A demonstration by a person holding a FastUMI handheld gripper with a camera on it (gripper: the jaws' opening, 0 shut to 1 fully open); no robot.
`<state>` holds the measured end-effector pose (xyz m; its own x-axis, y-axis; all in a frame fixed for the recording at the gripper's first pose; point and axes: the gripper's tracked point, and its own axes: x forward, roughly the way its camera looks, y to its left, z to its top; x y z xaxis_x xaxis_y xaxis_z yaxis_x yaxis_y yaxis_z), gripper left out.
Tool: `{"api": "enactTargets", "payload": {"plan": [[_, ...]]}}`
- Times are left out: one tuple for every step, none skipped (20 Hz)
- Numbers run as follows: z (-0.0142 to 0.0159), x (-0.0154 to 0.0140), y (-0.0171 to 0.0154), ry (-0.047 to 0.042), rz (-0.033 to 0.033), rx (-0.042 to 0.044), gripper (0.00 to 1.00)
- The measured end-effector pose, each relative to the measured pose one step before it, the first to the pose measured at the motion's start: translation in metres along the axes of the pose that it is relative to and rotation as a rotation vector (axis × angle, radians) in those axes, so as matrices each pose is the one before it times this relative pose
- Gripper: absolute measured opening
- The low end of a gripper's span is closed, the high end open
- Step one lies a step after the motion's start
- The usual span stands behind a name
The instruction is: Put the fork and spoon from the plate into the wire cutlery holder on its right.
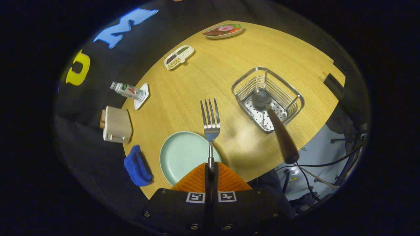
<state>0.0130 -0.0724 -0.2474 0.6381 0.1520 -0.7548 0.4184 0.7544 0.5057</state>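
Observation:
My gripper (211,167) is shut on the handle of a metal fork (210,119), whose tines point ahead over the wooden table. Below the fingers and a little left lies the pale green plate (178,154), with nothing on it. Ahead and to the right stands the wire cutlery holder (267,98). A spoon with a dark handle (275,127) leans in it, bowl down on the perforated bottom, handle sticking out over the near rim toward me.
A blue cloth (137,166) lies left of the plate. Beyond it along the table's left edge are a cream box (116,125), a small bottle (128,90) on a white coaster, a divided snack tray (178,56) and a food plate (223,30). Cables hang past the table's right edge.

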Motion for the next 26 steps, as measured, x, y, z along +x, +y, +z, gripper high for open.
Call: {"api": "enactTargets", "payload": {"plan": [[0.00555, -0.00271, -0.00552, -0.01578, -0.00468, 0.02729, 0.01], [0.00460, -0.00214, -0.00499, -0.01294, -0.00364, 0.02330, 0.01], [0.00330, -0.00256, -0.00477, -0.00973, -0.00277, 0.02096, 0.00], [0.00322, -0.00174, -0.00405, -0.00805, -0.00289, 0.01888, 0.00], [0.00397, -0.00202, -0.00381, -0.00915, -0.00342, 0.01749, 0.00], [0.00353, -0.00208, -0.00411, -0.00904, -0.00561, 0.01340, 0.00], [0.00296, -0.00046, -0.00283, -0.00753, -0.00368, 0.01069, 0.00], [0.00271, -0.00134, -0.00293, -0.00477, -0.00369, 0.01152, 0.00], [0.00179, -0.00114, -0.00230, -0.00162, -0.00110, 0.00735, 0.00], [0.00113, -0.00038, -0.00228, 0.00135, -0.00302, 0.00401, 0.00], [0.00004, 0.00034, -0.00269, 0.00510, -0.00497, 0.00272, 0.01], [0.00022, -0.00045, -0.00100, 0.00578, -0.00112, 0.00268, 0.00], [0.00088, -0.00062, -0.00119, 0.00437, -0.00167, 0.00136, 0.01], [0.00027, 0.00022, -0.00058, 0.00618, -0.00328, -0.00190, 0.01], [0.00033, 0.00146, 0.00020, 0.00665, -0.00244, -0.00154, 0.01], [-0.00008, 0.00081, 0.00050, 0.00991, 0.00162, -0.00155, 0.01], [-0.00055, 0.00018, 0.00159, 0.01270, 0.00338, -0.00099, 0.01], [-0.00101, 0.00064, 0.00104, 0.01839, 0.00138, -0.00090, 0.01], [-0.00245, -0.00042, 0.00064, 0.01704, 0.00166, -0.00128, 0.00], [0.00160, -0.00075, 0.00165, 0.00732, 0.00514, 0.00008, 0.01], [0.00111, 0.00016, 0.00076, 0.00444, 0.00251, 0.00054, 0.01], [0.00178, -0.00013, 0.00008, 0.00167, -0.00069, 0.00304, 0.01], [0.00252, 0.00051, -0.00010, 0.00050, -0.00301, 0.00550, 0.01], [0.00243, -0.00102, -0.00011, 0.00204, -0.00161, 0.00875, 0.01], [0.00019, -0.00042, -0.00065, 0.00584, -0.00154, 0.00675, 0.01], [-0.00025, -0.00016, -0.00093, 0.01238, -0.00231, 0.00384, 0.01]]}}
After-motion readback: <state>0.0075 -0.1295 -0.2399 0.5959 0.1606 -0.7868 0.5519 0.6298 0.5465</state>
